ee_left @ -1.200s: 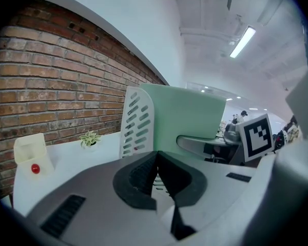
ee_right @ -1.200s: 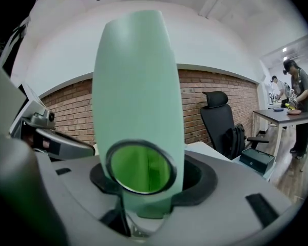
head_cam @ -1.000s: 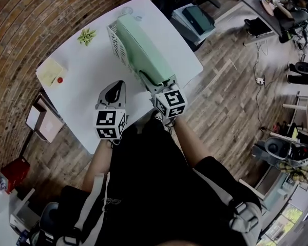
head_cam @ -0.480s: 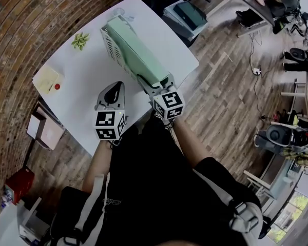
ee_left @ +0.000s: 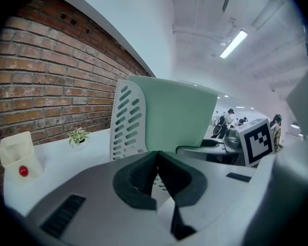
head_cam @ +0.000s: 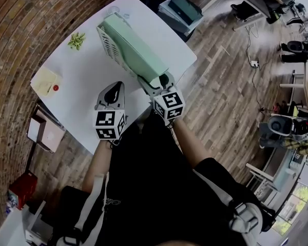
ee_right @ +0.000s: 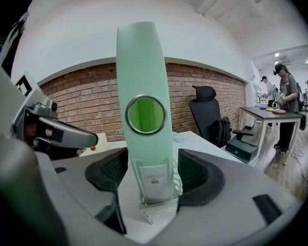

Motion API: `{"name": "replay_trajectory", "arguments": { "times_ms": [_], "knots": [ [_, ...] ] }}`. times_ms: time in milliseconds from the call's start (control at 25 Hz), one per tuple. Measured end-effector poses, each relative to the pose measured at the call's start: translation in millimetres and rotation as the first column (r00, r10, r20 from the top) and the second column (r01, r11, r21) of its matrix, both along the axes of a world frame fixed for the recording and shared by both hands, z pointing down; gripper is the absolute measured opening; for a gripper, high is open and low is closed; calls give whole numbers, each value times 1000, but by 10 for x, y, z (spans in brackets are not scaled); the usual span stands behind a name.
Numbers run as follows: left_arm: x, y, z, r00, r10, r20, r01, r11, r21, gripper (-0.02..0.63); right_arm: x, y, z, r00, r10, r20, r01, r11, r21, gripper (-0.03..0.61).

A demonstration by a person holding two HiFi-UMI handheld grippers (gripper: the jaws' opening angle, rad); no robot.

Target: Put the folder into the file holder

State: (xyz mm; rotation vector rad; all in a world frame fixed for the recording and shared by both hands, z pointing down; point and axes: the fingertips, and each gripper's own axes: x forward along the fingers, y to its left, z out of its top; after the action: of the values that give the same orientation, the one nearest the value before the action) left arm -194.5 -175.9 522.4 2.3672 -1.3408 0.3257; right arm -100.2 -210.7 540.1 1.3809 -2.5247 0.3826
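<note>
1. Jaws of the right gripper [ee_right: 148, 176] have just been opening and now stand wide. The spine of the pale green lever-arch folder [ee_right: 143, 70] is between the pads, with a thin gap on the right side, so nothing is gripped.
2. At lower centre-left of the head view, the left gripper [head_cam: 114, 90] is closed with nothing in it and hovers over bare tabletop, as it did a second ago.
3. The folder stands in the white slotted plastic file holder [ee_left: 127, 119] with its ring-hole end facing the person. Both now sit slightly further up and left in the head view than before.
4. The white rectangular table [head_cam: 87, 81] has open surface left of the holder. The holder's near end lies close to the table's near right edge, with wooden floor [head_cam: 220, 86] beyond.
5. Farther off, a small green potted plant [head_cam: 76, 40] and a pale box with a red dot [head_cam: 45, 82] sit by the brick wall [head_cam: 20, 24].
6. The spine label is too small to read, and the folder hides the holder's base.
</note>
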Motion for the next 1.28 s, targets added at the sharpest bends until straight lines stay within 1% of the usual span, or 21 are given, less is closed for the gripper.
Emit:
{"name": "replay_trajectory", "arguments": {
  "times_ms": [360,520,760,840,960,1040,1080,1160,1280],
  "knots": [
    [-50,86,83,1000,22,-3,-22,999,-25,20,44,141,68,999,41,2,-41,999,-23,313],
    [-44,69,190,999,34,11,-34,999,-36,20,88,209,145,998,57,-3,-57,998,-34,314],
    [167,167,231,998,52,20,-51,998,-45,20,307,417,180,998,70,5,-70,996,-54,313],
    [276,203,266,999,51,19,-50,997,-53,20,415,497,196,997,77,13,-76,995,-66,300],
    [516,297,297,998,65,21,-64,996,-67,20,616,654,214,996,91,17,-90,992,-85,260],
    [726,396,284,996,87,20,-85,994,-69,21,786,776,232,994,105,-7,-105,991,-88,194],
    [840,449,273,995,99,19,-98,993,-68,20,881,835,243,993,118,-23,-120,989,-88,144],
    [1063,551,254,992,127,20,-126,990,-65,20,1060,935,264,988,145,-56,-150,984,-92,17],
    [1350,710,244,985,168,24,-166,984,-70,20,1267,1080,340,982,167,-87,-177,976,-125,9]
  ]
}}
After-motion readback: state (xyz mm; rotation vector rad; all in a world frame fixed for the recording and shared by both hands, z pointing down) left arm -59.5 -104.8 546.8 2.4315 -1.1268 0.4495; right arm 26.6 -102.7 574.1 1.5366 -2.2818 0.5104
